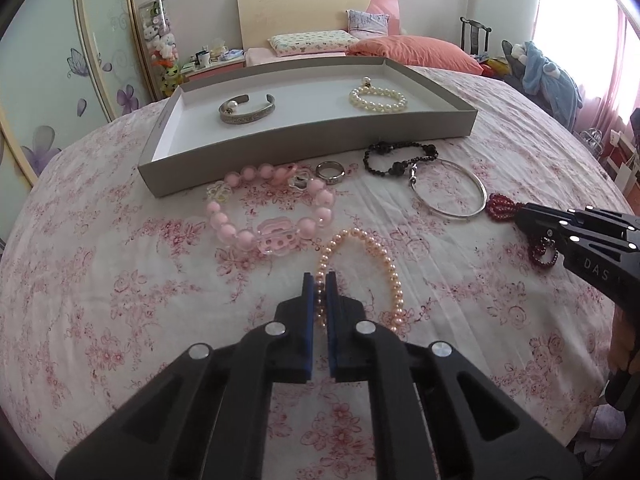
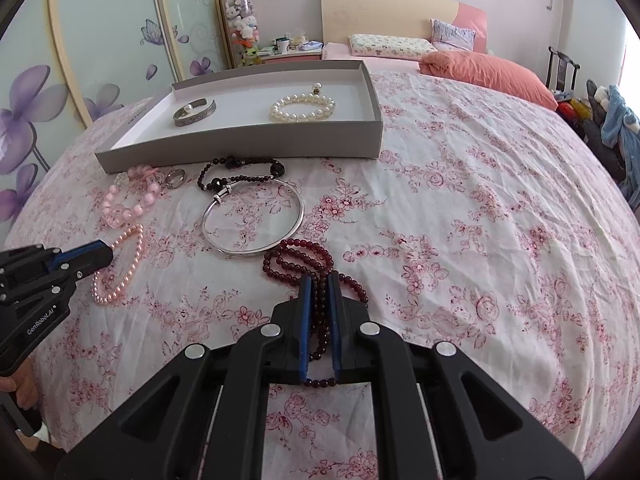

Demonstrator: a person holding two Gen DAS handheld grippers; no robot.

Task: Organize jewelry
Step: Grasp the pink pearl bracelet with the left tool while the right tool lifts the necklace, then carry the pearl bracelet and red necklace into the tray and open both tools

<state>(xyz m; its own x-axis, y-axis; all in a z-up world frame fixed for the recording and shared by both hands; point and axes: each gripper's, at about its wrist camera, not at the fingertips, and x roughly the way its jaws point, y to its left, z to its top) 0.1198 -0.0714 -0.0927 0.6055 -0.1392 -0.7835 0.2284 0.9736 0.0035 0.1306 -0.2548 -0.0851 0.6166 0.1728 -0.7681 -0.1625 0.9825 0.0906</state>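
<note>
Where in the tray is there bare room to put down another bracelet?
In the tray, bare floor lies between the silver cuff and the white pearl bracelet, and along the near wall. The bedspread before it is crowded with jewelry.

Bright, even daylight from a blown-out window [image 1: 576, 40] at two o'clock; soft shadows, sharp centre, fisheye bending and dark vignette at corners.

Peach pearl bracelet [image 1: 360, 272] flat on floral bedspread, near strand pinched; dark red bead strand [image 2: 316, 276] heaped at three o'clock, likewise pinched. At twelve o'clock, grey tray [image 1: 280, 152] holding silver cuff [image 1: 247, 109] and white pearl bracelet [image 1: 378, 98].
</note>
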